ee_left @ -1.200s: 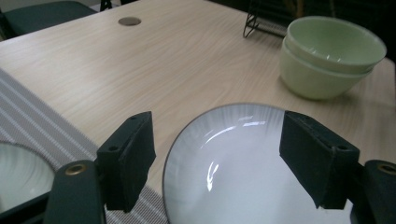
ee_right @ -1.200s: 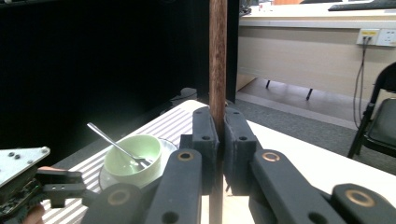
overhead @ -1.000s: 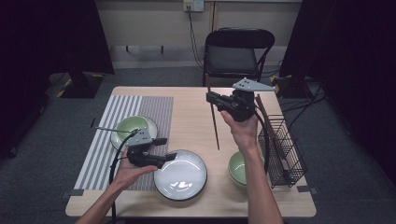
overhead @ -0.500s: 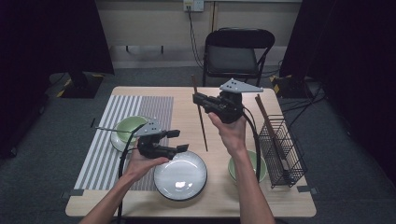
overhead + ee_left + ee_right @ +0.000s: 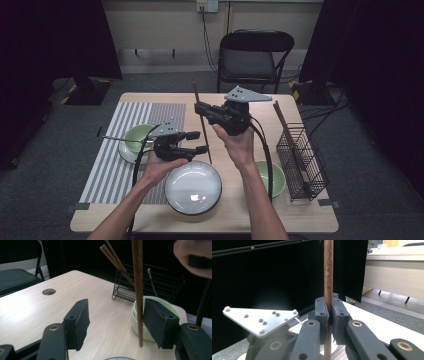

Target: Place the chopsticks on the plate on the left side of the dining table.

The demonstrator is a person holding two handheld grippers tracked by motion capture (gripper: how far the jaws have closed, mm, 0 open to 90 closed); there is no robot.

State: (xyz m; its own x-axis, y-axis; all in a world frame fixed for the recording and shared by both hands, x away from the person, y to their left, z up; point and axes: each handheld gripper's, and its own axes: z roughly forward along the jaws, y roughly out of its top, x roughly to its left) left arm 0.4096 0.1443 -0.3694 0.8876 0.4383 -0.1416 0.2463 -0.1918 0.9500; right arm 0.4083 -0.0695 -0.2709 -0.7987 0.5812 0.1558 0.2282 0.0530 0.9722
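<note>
on the wooden counter (image 5: 300, 210) a black wire rack (image 5: 301, 159) stands along the right edge with more chopsticks (image 5: 281, 122) leaning out of it; a small green bowl (image 5: 275, 176) sits just beside the rack, a white plate (image 5: 193, 187) near the front edge, and another green bowl (image 5: 134, 142) with a utensil across it on the striped mat (image 5: 117, 155) toward the left edge. the right gripper (image 5: 201, 110) has its jaws clamped together on a dark wooden chopstick (image 5: 202, 122), held above the middle of the counter. its long axis runs from the back edge toward the plate, tip hanging down. the left gripper (image 5: 202, 142) is at the lower end; its jaws have just been closing, still apart, with the chopstick between them against one pad (image 5: 156, 320).
</note>
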